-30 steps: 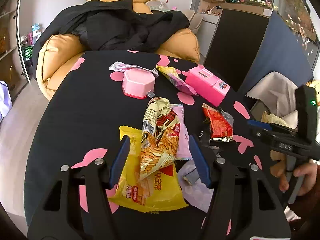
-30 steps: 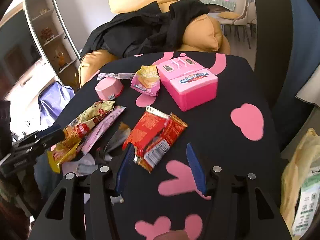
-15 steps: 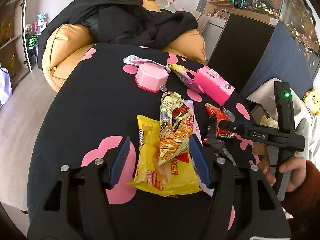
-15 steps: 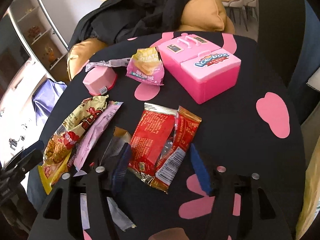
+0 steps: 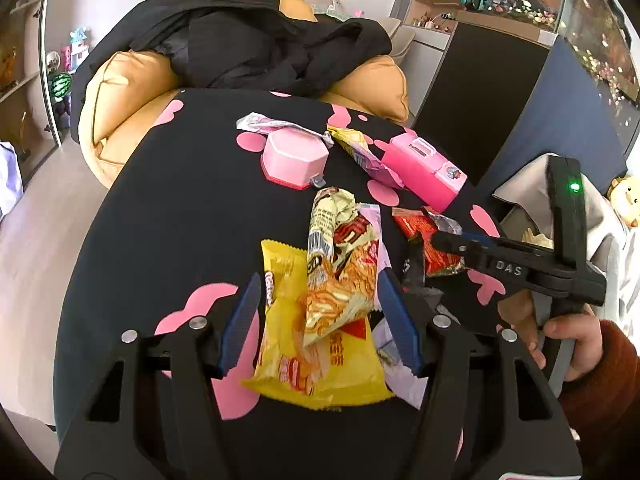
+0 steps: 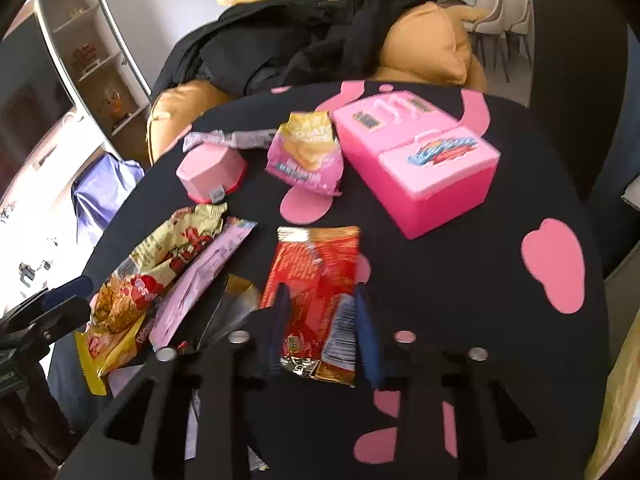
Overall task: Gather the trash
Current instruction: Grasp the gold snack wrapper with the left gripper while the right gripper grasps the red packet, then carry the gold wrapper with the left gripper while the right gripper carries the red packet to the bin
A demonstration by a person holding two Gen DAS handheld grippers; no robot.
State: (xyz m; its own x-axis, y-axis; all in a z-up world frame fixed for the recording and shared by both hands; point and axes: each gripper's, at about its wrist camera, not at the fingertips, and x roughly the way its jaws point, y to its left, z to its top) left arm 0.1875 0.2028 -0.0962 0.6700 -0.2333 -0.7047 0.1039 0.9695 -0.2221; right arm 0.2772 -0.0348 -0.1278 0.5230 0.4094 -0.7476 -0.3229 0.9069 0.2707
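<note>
Snack wrappers lie on a black table with pink spots (image 5: 168,216). My left gripper (image 5: 320,320) is open, its fingers on either side of a cream-and-red noodle wrapper (image 5: 340,264) that lies on a yellow chip bag (image 5: 312,360). My right gripper (image 6: 322,328) has narrowed around a red wrapper (image 6: 316,276); whether the pads touch it is unclear. The right gripper also shows in the left wrist view (image 5: 444,240), at the red wrapper (image 5: 416,224). A pink-and-yellow chip bag (image 6: 308,152) and a silver wrapper (image 6: 224,138) lie farther back.
A pink toy case (image 6: 420,160) and a pink hexagonal box (image 6: 210,172) stand on the table's far half. An orange sofa with black clothing (image 5: 248,44) is behind. A grey-white bag (image 5: 524,200) hangs off the table's right side.
My right gripper moved forward over the red wrapper and its jaws narrowed around it. My left gripper drew slightly closer over the noodle wrapper and stayed open.
</note>
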